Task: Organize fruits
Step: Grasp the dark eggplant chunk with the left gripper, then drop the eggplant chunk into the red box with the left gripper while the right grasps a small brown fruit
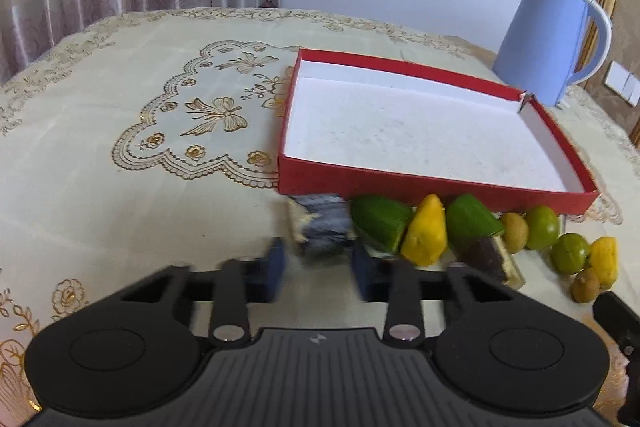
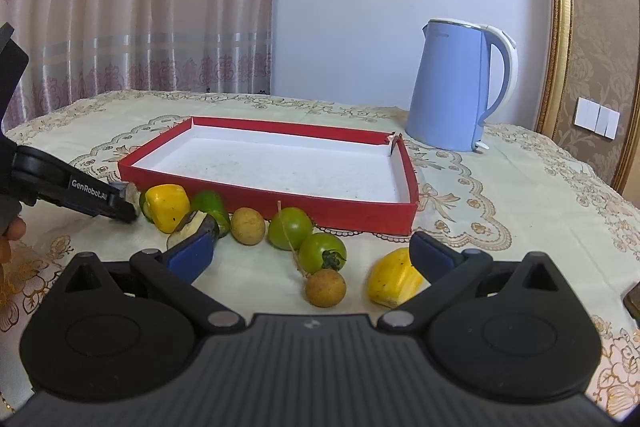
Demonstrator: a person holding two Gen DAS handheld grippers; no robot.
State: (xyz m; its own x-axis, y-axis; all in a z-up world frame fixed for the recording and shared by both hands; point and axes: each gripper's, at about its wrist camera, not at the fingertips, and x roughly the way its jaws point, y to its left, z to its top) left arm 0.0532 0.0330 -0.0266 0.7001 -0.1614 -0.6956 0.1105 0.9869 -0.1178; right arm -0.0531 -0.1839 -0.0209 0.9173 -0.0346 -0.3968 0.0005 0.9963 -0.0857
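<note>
Table (image 2: 500,187) wore a cream cloth with gold embroidery. Red shallow box (image 1: 420,183) with white inside sat mid-table, nothing in it. Blue electric kettle (image 2: 452,87) stood behind the box's far right corner.

Fruits lay in a loose row on the cloth along the box's near wall: two green pepper pieces (image 1: 382,223), yellow pepper piece (image 1: 426,237), dark eggplant chunk (image 1: 490,257), two small brown longans (image 2: 248,226), two green tomatoes (image 2: 290,227), second yellow pepper piece (image 2: 394,279) at the right end.

Left gripper (image 1: 318,265) sat at the row's left end, blue fingers partly apart around a blurred dark chunk (image 1: 320,227); contact couldn't be told.

Right gripper (image 2: 310,253) hung spread wide over the tomatoes and near longan, holding nothing.
</note>
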